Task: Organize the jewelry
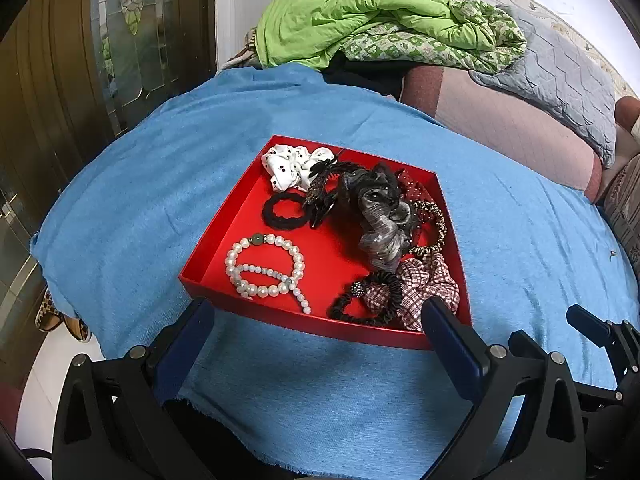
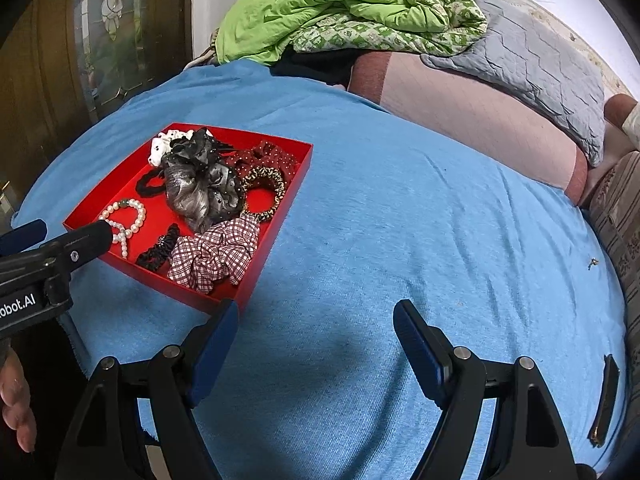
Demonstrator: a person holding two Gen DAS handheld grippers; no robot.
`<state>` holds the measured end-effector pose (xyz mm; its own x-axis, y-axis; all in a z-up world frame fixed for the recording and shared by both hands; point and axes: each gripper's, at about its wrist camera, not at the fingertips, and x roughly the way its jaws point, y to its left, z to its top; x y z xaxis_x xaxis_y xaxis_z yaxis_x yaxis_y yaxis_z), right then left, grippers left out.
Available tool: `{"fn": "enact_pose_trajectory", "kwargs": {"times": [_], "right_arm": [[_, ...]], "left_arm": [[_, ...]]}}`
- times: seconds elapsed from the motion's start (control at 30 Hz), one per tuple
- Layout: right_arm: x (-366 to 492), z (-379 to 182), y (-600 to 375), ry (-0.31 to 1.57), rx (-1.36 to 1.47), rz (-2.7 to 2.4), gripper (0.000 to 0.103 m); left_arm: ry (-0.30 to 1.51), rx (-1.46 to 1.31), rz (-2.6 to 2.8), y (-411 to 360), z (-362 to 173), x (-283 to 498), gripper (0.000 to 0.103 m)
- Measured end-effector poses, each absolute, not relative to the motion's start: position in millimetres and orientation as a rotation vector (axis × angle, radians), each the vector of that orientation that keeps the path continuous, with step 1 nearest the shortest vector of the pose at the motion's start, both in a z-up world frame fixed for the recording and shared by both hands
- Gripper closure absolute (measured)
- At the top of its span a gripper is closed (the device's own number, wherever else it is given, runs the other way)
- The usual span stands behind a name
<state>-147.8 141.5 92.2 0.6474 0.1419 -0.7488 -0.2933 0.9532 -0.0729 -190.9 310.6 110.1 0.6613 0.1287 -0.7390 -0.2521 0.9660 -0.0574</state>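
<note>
A red tray (image 1: 304,326) lies on a blue cloth (image 1: 360,408). It holds a pearl bracelet (image 1: 264,264), a black hair tie (image 1: 280,210), a white dotted scrunchie (image 1: 292,166), a grey scrunchie (image 1: 380,220), a plaid scrunchie (image 1: 424,284) and several more ties. My left gripper (image 1: 320,320) is open and hovers at the tray's near edge, with its fingers spread about as wide as the tray. My right gripper (image 2: 316,316) is open over bare cloth, just right of the tray's near corner (image 2: 180,288). In the right wrist view, the left gripper (image 2: 64,232) partly hides the pearl bracelet (image 2: 124,216).
A green quilt (image 1: 360,12), a grey pillow (image 1: 560,80) and a pink sheet (image 1: 500,128) lie beyond the cloth. A glass door (image 1: 120,40) stands at the left. A dark flat object (image 2: 604,400) lies at the cloth's right edge. A hand (image 2: 16,400) shows at the lower left.
</note>
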Motion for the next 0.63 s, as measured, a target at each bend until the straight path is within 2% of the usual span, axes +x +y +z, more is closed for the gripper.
{"fn": "enact_pose_trajectory", "kwargs": {"times": [0.63], "right_arm": [[-143.3, 85.3, 94.7, 0.85, -0.057, 0.269, 0.017]], "left_arm": [[0.818, -0.016, 0.217, 246.9, 135.7, -167.5, 0.0]]}}
